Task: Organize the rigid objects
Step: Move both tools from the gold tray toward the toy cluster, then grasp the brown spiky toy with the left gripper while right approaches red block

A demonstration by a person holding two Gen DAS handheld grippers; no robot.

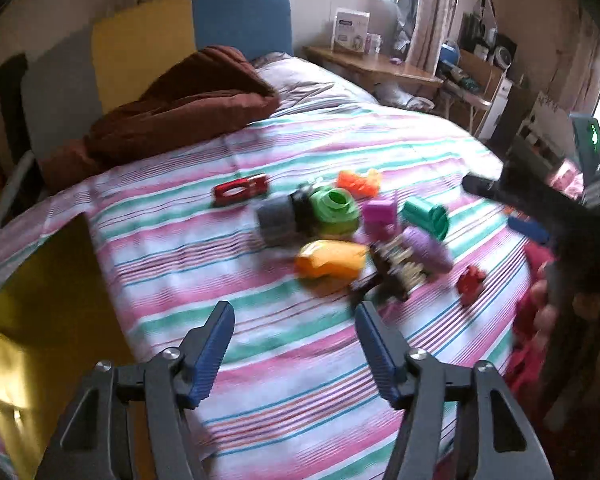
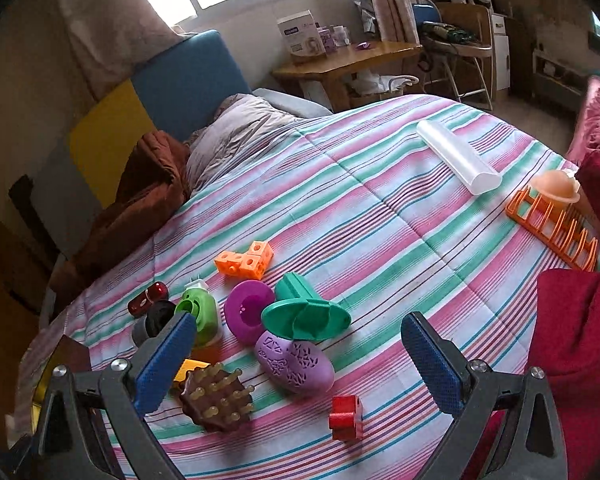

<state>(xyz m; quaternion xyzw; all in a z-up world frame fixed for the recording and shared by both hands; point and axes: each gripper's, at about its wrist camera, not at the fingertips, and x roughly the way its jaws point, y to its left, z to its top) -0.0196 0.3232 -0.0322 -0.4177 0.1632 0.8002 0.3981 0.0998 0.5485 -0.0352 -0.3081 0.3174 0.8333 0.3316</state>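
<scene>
Several small plastic objects lie clustered on the striped bedspread (image 2: 380, 208): an orange cube block (image 2: 244, 262), a green piece (image 2: 198, 312), a magenta ring (image 2: 246, 314), a teal flanged piece (image 2: 304, 312), a purple patterned egg (image 2: 294, 364), a brown pegged brush (image 2: 218, 396) and a small red piece (image 2: 346, 418). My right gripper (image 2: 298, 320) hangs open above this cluster, touching nothing. My left gripper (image 1: 294, 312) is open and empty, short of the blurred cluster, nearest an orange-yellow piece (image 1: 330, 260) and the brush (image 1: 396, 270).
A translucent tube (image 2: 456, 158) and an orange rack (image 2: 552, 228) with a peach dome (image 2: 556, 186) lie at the bed's far right. A brown blanket (image 1: 172, 112) is heaped by the headboard. Red cloth (image 2: 576, 340) borders the right edge; a yellow box (image 1: 28, 312) stands left.
</scene>
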